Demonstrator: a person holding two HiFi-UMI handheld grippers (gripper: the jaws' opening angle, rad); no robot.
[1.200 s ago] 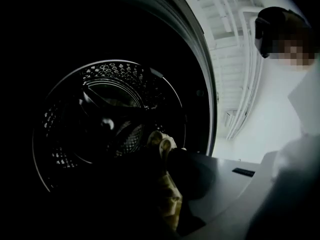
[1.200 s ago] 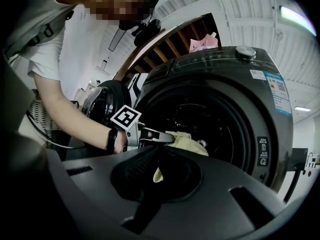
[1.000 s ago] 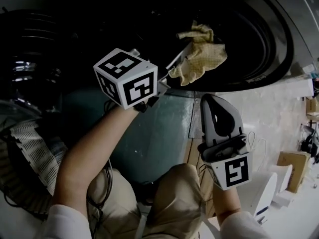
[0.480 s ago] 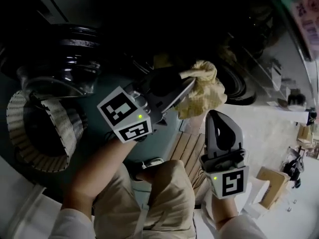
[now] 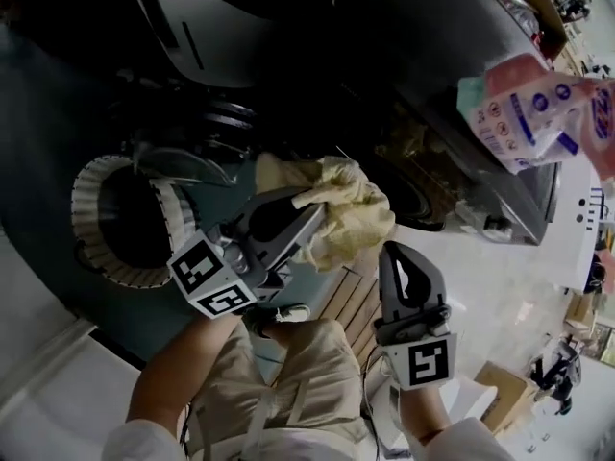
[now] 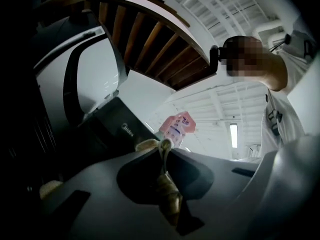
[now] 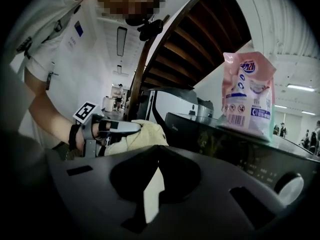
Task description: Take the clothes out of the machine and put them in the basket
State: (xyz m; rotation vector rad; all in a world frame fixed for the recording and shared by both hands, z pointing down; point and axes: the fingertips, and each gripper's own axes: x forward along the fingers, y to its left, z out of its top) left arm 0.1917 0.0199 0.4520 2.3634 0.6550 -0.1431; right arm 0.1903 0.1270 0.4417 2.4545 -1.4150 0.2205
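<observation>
Left gripper [image 5: 309, 217] pinches the yellow cloth [image 5: 354, 221] tight. It's out of the machine [image 5: 452, 113], in the air beside the basket [image 5: 85, 209] — right gripper [image 5: 402, 255] empty, jaws pressed together.

The cloth [image 5: 351, 214] is coloured pale yellow, with a fine check. The left tool [image 5: 315, 214] and right tool [image 5: 404, 253] are finished in grey, with black-and-white square markers. The basket [image 5: 85, 195] is ribbed in white. The pouch [image 5: 538, 113] is printed pink, white and blue. The machine [image 5: 423, 56] is dark; the trousers [image 5: 317, 373] beige.
</observation>
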